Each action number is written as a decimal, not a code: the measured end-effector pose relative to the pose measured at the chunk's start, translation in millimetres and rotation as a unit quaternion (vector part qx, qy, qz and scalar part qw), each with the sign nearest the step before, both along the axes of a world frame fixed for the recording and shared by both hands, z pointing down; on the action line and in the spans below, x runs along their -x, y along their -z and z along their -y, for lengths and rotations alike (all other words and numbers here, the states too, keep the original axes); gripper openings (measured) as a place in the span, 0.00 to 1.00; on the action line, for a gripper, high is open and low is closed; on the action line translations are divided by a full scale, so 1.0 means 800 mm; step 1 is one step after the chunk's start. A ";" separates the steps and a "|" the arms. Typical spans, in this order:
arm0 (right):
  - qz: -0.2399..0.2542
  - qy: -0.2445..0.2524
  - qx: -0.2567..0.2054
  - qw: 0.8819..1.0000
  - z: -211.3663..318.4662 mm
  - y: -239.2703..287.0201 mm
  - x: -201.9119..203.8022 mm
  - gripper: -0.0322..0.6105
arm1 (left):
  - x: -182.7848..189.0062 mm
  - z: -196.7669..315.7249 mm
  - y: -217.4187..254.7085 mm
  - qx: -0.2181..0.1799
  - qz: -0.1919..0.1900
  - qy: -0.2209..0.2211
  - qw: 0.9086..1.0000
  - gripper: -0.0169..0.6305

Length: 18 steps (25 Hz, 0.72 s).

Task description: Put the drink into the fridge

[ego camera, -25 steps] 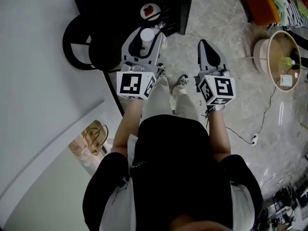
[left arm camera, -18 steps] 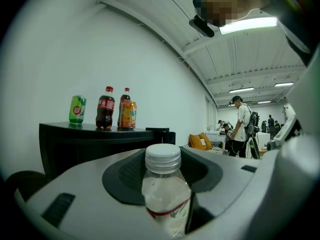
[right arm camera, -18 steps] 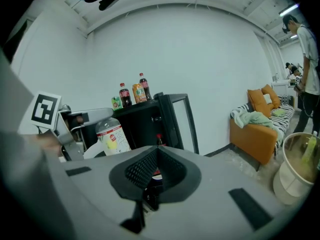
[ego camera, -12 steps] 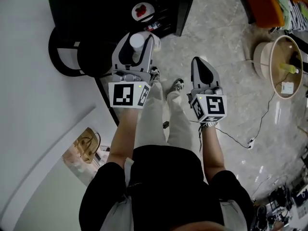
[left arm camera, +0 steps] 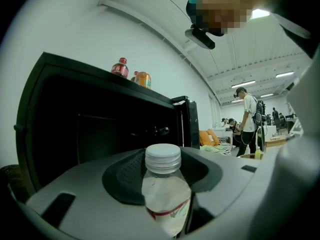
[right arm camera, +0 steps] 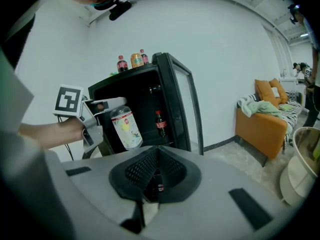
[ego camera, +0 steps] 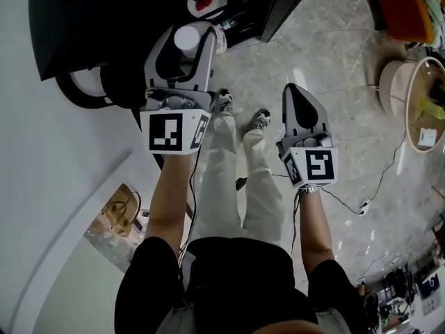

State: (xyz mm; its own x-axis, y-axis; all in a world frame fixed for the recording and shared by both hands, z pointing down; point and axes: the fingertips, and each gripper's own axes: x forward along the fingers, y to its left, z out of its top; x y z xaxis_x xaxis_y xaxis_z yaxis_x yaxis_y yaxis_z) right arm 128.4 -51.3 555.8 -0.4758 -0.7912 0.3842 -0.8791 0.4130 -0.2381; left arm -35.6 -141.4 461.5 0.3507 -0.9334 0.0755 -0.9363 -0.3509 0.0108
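While we are standing at the open fridge point(left arm camera: 90, 129), our left gripper point(ego camera: 183, 46) is pinching the bottle point(left arm camera: 164, 194) between its jaws. A pad is pressing on each side of the clear body, just under the white cap point(left arm camera: 163, 158). We are holding the bottle clear of the floor point(ego camera: 334, 54), roughly upright with a slight tilt, right at the fridge's dark opening. Whether it is crossing the front edge we cannot tell.

Our right gripper point(right arm camera: 156, 169) is hanging empty beside the left one. Its jaws are pressed together and it is pointing somewhat downward, apart from the bottle.

To the right of the opening, the glass door point(right arm camera: 182, 109) is standing swung wide. A cola bottle point(right arm camera: 160, 124) is standing upright in the fridge on the side nearest the door. Three drinks point(right arm camera: 132, 60) are sitting in a close row on top of the fridge.

Further right, an orange sofa point(right arm camera: 270, 119) is sitting against the white wall, with a round table point(right arm camera: 306, 169) standing near it. A thin cable point(ego camera: 379, 176) is trailing across the floor beside our right leg. Far behind the fridge, in the left gripper view, a person point(left arm camera: 247, 119) is standing.
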 end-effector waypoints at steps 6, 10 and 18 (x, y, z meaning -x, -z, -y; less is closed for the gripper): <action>-0.012 0.004 0.006 1.000 0.012 -0.053 0.009 0.07 | 0.012 0.029 -0.044 0.006 0.013 0.001 1.000 0.35; -0.017 0.007 0.007 1.000 0.025 -0.073 0.015 0.07 | 0.018 0.053 -0.060 0.009 0.026 -0.005 1.000 0.35; -0.015 -0.009 0.009 1.000 0.047 -0.095 0.025 0.07 | 0.036 0.107 -0.070 -0.003 0.024 -0.012 1.000 0.35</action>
